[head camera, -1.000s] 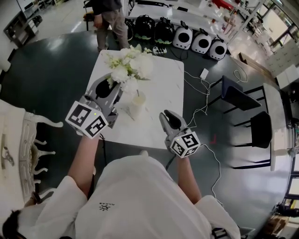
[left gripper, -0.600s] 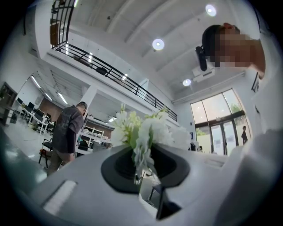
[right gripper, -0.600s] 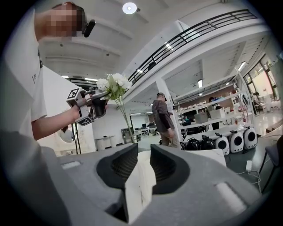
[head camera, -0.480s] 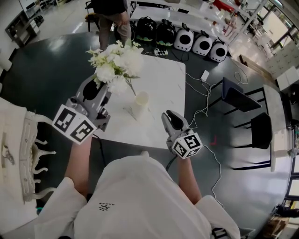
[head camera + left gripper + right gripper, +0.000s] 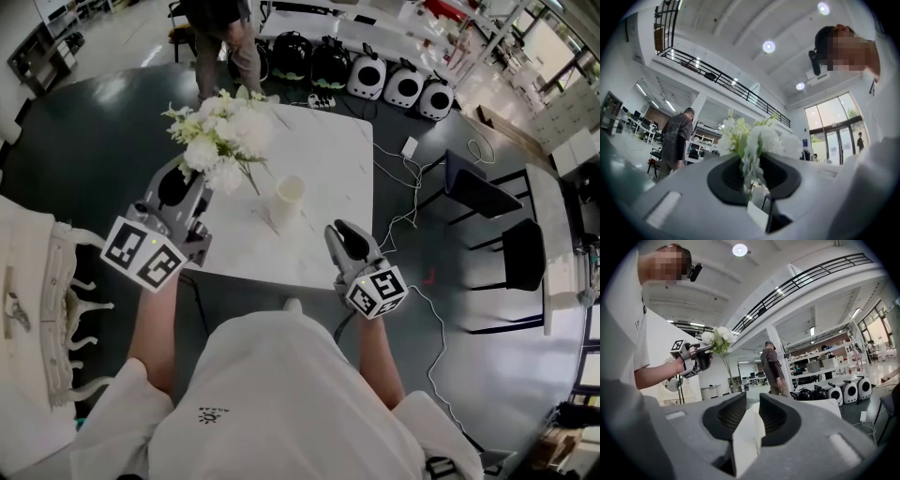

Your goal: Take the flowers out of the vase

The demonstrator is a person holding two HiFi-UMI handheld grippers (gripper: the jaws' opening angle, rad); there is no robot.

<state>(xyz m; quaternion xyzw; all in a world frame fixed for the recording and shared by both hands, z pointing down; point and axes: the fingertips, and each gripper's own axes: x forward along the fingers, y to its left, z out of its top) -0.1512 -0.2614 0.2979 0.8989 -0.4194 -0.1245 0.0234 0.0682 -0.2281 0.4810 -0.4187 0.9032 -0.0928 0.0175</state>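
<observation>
My left gripper (image 5: 192, 183) is shut on the stems of a bunch of white flowers (image 5: 225, 136), held in the air over the table's left edge. The green stems (image 5: 251, 178) hang free to the left of the cream vase (image 5: 288, 199), which stands upright on the white table (image 5: 328, 159). In the left gripper view the blooms (image 5: 754, 140) rise right above the jaws (image 5: 752, 173). My right gripper (image 5: 342, 230) hovers at the table's near edge, right of the vase, its jaws a narrow slit apart with nothing between them (image 5: 753, 411). It looks at the bouquet (image 5: 717, 337).
A person (image 5: 220, 37) stands at the table's far side. Several pet carriers (image 5: 384, 80) line the floor behind. Dark chairs (image 5: 487, 202) and loose cables (image 5: 403, 187) lie to the right, and a white ornate chair (image 5: 47, 309) is at my left.
My left gripper has carried the bouquet up and to the left, so the stems are out of the vase and apart from it. The right gripper has shifted only slightly.
</observation>
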